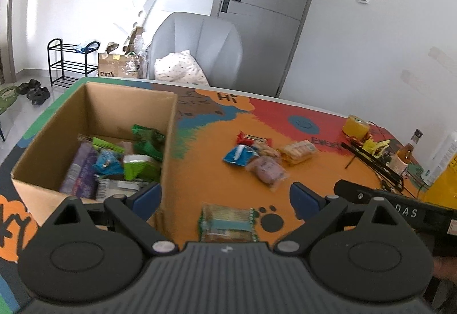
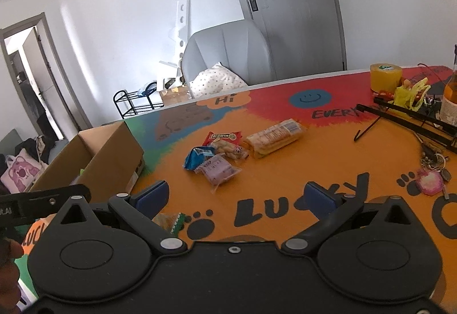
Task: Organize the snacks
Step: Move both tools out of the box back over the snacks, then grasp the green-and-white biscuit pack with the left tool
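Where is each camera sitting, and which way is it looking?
Left wrist: on the left gripper, looking across the orange table at the brown cardboard box; its open blue-padded jaws show.
Right wrist: on the right gripper, facing the same table; its open jaws show.
Shared: the purple snack packet, grey chair.

Both wrist views look forward across the table (image 1: 200,171); sharing its snack cluster (image 2: 228,148).
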Available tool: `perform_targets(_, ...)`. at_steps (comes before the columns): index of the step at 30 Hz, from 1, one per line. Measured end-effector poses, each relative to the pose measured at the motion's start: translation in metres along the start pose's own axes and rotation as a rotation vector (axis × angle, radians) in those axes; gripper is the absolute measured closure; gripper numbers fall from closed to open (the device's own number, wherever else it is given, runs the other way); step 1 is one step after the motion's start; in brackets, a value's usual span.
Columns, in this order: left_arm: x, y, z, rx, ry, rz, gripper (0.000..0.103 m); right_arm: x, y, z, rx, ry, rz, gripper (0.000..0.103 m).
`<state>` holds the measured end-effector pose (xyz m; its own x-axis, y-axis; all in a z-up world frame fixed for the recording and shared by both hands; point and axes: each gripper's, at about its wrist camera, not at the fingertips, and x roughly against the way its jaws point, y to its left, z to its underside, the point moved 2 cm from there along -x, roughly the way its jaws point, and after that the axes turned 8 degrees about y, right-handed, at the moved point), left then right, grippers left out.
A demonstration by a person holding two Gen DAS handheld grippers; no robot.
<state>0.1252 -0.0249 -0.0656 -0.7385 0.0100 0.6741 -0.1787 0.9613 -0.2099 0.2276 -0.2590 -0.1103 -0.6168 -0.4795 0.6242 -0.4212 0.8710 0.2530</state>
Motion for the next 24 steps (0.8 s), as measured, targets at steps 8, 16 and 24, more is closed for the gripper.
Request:
perform_targets(8,-0.011,-0.022,0.011,-0.021,0.026,0.017,0.011,0.01,-0.016,0.001,-0.011,-0.017,-0.022,0.001)
perform_targets(16,-0.027,-0.038,0.025,-0.02,0.051,0.003,0.018,0.004,-0.027,0.009,0.008,-0.003,-0.02,0.004)
perform_targets(24,-0.048,-0.039,0.035,-0.003,0.063,-0.037,0.027,-0.01,-0.031,0.016,0.022,0.028,-0.059,0.011)
